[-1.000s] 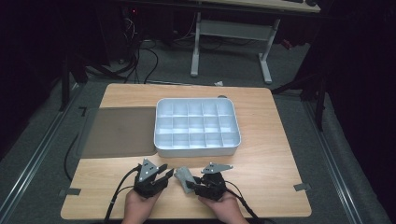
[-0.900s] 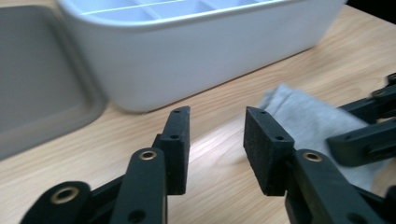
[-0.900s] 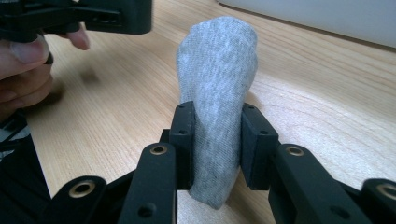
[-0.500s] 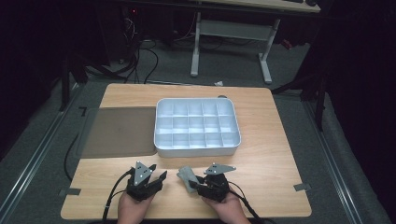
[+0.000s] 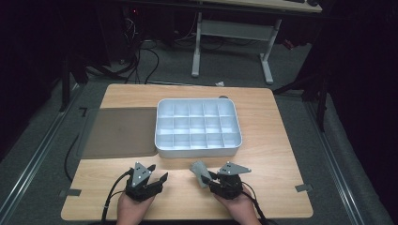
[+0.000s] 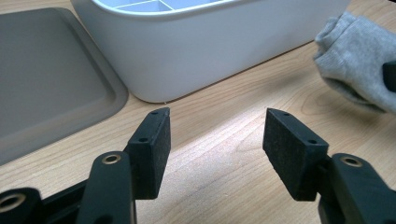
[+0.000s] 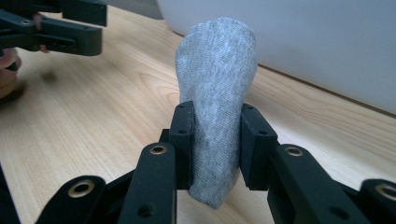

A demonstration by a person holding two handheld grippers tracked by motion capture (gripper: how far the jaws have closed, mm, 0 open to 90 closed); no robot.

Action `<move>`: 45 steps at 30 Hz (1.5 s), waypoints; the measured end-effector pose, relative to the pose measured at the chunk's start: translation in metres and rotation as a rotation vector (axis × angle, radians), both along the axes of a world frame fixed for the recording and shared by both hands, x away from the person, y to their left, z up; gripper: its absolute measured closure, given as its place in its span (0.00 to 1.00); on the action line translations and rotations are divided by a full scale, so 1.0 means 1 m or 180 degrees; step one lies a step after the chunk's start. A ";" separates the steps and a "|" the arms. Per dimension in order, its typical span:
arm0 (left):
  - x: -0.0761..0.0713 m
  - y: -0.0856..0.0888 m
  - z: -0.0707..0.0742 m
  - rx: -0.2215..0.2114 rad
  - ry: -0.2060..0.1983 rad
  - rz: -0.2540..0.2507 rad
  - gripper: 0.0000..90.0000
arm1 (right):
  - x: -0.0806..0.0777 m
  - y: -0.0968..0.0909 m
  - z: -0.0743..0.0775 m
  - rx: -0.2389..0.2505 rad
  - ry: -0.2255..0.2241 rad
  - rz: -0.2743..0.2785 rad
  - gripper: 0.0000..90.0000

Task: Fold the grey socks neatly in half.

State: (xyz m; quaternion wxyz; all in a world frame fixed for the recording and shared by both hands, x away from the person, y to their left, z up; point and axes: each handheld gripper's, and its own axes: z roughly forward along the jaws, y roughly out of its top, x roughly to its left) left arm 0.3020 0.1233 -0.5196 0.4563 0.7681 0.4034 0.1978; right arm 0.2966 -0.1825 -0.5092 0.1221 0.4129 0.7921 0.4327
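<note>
Grey sock point(image 7: 215, 93): lower end hidden between the right claw point(image 7: 215, 140) pads, and in the left gripper view it's cut off by the right edge. White divided tray point(image 6: 210, 42) is cropped at the top there, cells mostly out of frame; grey mat point(image 6: 46, 79) runs off the left edge. High view: the person's forearms are cut by the bottom edge, and tray cells are too small to tell contents.

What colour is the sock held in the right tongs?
Heathered light grey sock, seen best in the right gripper view.
</note>
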 end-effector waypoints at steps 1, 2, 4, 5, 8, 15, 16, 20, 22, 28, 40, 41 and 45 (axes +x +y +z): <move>0.000 0.000 0.000 0.0005 0.0001 0.0002 0.46 | 0.000 -0.003 0.000 0.0010 -0.0007 -0.0017 0.78; 0.000 0.000 0.000 0.0008 0.0001 0.0001 0.46 | 0.001 -0.005 0.000 0.0012 0.0003 -0.0027 0.78; 0.000 0.000 0.000 0.0012 0.0010 -0.0004 0.46 | 0.001 -0.009 -0.001 0.0020 0.0020 -0.0054 0.78; 0.001 0.000 -0.001 0.0020 0.0011 0.0002 0.46 | 0.002 -0.012 -0.001 0.0026 0.0015 -0.0060 0.78; 0.001 0.001 -0.001 0.0024 0.0033 0.0020 0.46 | 0.003 -0.018 -0.001 0.0027 0.0025 -0.0115 0.78; 0.002 0.001 -0.001 0.0019 0.0037 0.0019 0.46 | 0.003 -0.028 -0.002 -0.0005 0.0020 -0.0189 0.78; 0.002 0.002 -0.001 0.0015 0.0037 0.0021 0.46 | 0.003 -0.029 -0.002 -0.0009 0.0025 -0.0202 0.78; 0.002 0.003 0.000 0.0004 0.0039 0.0032 0.47 | 0.002 -0.037 -0.002 -0.0007 0.0006 -0.0241 0.78; 0.002 0.003 -0.001 -0.0006 0.0040 0.0036 0.47 | 0.001 -0.041 -0.002 -0.0005 0.0002 -0.0259 0.78; 0.002 0.003 -0.001 0.0006 0.0045 0.0030 0.47 | -0.001 -0.056 -0.002 0.0011 0.0006 -0.0392 0.79; -0.003 0.015 -0.005 0.0086 0.0096 -0.0008 0.46 | -0.007 -0.077 -0.005 -0.0087 0.0056 -0.0523 0.78; -0.003 0.016 -0.004 0.0080 0.0087 -0.0010 0.46 | -0.007 -0.077 -0.005 -0.0110 0.0054 -0.0530 0.78; -0.004 0.017 -0.002 0.0064 0.0037 -0.0026 0.46 | -0.008 -0.077 0.000 -0.0179 0.0016 -0.0568 0.78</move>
